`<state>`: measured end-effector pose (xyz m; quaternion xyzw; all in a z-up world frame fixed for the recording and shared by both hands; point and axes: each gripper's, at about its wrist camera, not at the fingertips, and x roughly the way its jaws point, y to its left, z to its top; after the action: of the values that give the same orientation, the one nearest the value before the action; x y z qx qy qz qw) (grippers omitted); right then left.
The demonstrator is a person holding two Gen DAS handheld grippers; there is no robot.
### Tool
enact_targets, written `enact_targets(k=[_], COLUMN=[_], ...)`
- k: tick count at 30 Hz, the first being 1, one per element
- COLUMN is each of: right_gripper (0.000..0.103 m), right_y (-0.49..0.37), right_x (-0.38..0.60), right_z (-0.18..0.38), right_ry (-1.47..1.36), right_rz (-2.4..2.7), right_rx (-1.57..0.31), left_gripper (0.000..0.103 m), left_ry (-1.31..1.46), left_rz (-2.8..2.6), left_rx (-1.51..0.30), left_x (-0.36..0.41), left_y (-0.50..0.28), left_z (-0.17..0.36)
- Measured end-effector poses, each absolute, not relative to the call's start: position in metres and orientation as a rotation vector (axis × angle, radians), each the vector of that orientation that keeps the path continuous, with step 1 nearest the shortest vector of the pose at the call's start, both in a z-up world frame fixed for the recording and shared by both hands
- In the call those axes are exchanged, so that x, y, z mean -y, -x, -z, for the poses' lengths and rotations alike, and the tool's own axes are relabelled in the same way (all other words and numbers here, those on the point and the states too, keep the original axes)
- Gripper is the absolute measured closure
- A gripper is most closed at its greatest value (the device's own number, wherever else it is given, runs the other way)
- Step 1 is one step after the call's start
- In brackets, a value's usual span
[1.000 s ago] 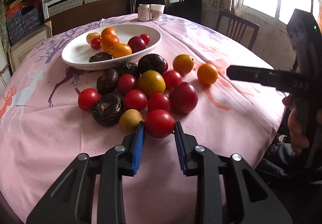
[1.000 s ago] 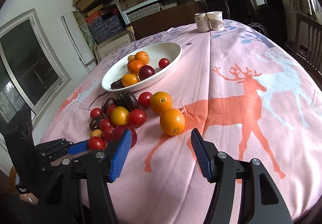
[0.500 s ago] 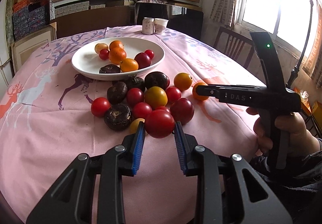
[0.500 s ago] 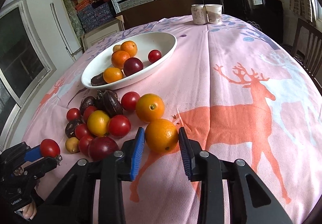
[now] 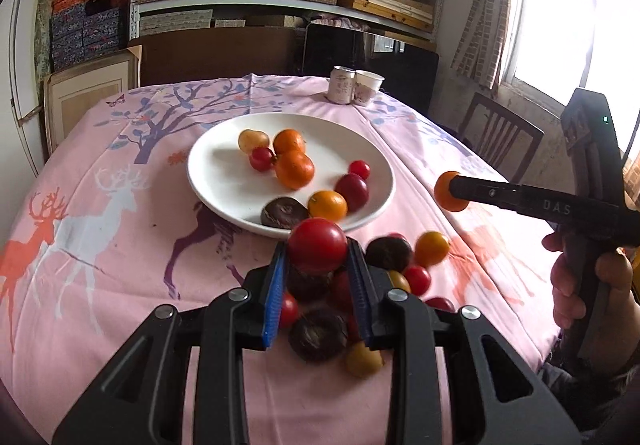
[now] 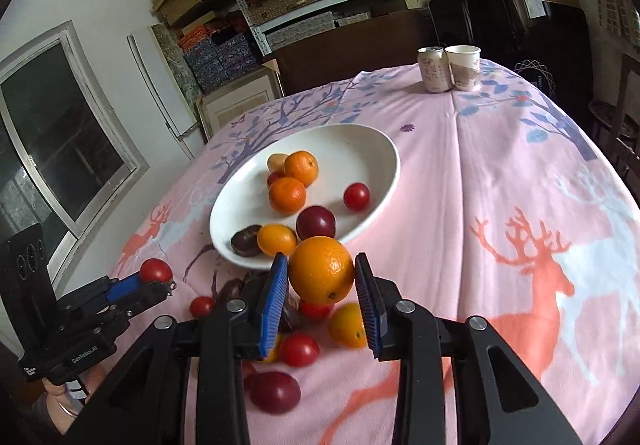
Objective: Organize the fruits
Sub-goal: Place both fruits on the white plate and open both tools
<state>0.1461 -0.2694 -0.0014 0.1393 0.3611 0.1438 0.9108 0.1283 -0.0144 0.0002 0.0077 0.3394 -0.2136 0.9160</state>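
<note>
In the left wrist view the left gripper [image 5: 317,277] sits at the lower centre of the frame, its blue-padded fingers [image 5: 274,301] closed against the sides of a red tomato [image 5: 317,245] that is lifted clear of the pink deer-print tabletop [image 5: 100,285]. Just above the tomato in the frame lies the white oval dish [image 5: 212,173], which holds oranges, small red fruits, a yellowish one and a dark brown one. Below and to the right of the tomato, a loose cluster of fruit lies on the cloth, among them a dark round fruit [image 5: 318,335].

In the right wrist view the right gripper [image 6: 322,301] is at the lower centre, its fingers [image 6: 273,305] pressed on both sides of an orange [image 6: 321,270], which is raised above the cloth near the dish's closest rim [image 6: 224,249]. A second orange [image 6: 347,326] and a dark red plum [image 6: 275,392] lie on the tabletop beneath it. At the upper right of that frame a drink can [image 6: 433,69] and a paper cup [image 6: 463,67] stand touching.
</note>
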Motion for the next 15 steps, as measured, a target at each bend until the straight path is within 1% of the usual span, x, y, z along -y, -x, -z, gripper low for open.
enact_targets(k=[5, 10, 11, 12, 13, 14, 15], right_gripper=[0.068, 0.067, 0.061, 0.056, 0.048, 0.048, 0.048], right_y=[-0.215, -0.257, -0.259, -0.257, -0.254, -0.248, -0.242], right_x=[0.25, 0.235, 0.235, 0.237, 0.24, 0.243, 0.245], right_z=[-0.005, 0.0, 0.001, 0.003, 0.003, 0.002, 0.002], right_ry=[-0.331, -0.335, -0.342, -0.355, -0.366, -0.368, -0.356], right_rz=[-0.309, -0.281, -0.272, -0.275, -0.271, -0.27, -0.273], right_rx=[-0.775, -0.787, -0.778, -0.77, -0.758, -0.744, -0.74], left_gripper=[0.074, 0.074, 0.073, 0.061, 0.041, 0.034, 0.032], left_ry=[-0.01, -0.001, 0.001, -0.005, -0.011, -0.016, -0.023], left_rz=[0.382, 0.312, 0.311, 0.31, 0.302, 0.287, 0.282], left_rx=[-0.753, -0.815, -0.821, -0.819, -0.811, -0.788, -0.763], left_x=[0.019, 0.026, 0.027, 0.027, 0.027, 0.026, 0.026], left_y=[-0.192, -0.24, -0.243, -0.244, -0.242, -0.236, -0.23], left_z=[0.004, 0.018, 0.021, 0.022, 0.023, 0.021, 0.019])
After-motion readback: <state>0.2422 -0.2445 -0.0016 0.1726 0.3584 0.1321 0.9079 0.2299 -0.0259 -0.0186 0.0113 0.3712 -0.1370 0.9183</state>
